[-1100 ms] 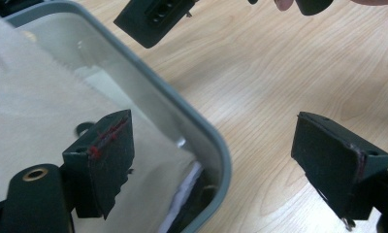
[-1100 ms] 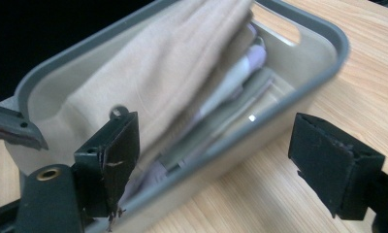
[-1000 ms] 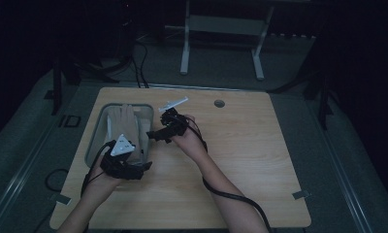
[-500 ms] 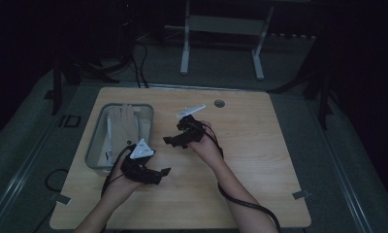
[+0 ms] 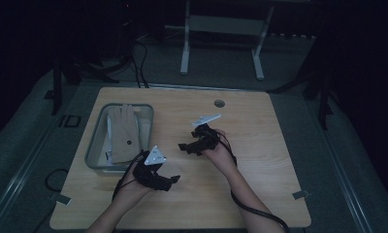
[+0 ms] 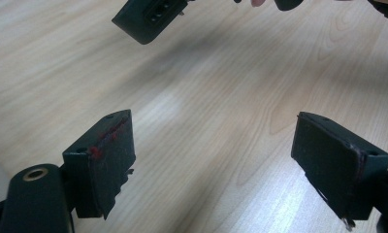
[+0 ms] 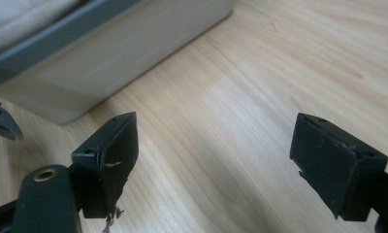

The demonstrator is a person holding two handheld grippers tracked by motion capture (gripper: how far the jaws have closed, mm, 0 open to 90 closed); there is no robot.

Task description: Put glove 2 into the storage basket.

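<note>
Left gripper (image 5: 175,180): hovering over bare wood near the table's front, just right of the bin; its jaws are standing wide apart with nothing between them, and in the left gripper view its pads (image 6: 115,160) are framing plain tabletop.
Right gripper (image 5: 183,146): sitting over the middle of the table (image 5: 260,145), pointing left toward the bin; the jaws are gaping, holding nothing, as the right gripper view is showing.
Glove (image 5: 124,133): lying flat inside the bin, fingers pointing away from the person, well apart from both grippers; in the right gripper view a pale strip of it (image 7: 22,17) is peeking over the rim, the rest being cut off by the frame.
Bin (image 5: 96,145): resting on the table's left part; its near corner is being partly covered by the left hand's grey plate in the high view.
Hard to make out: the high view is dim, so the jaw tips are blurring into dark shapes there; the room beyond the table is fading into black.
</note>
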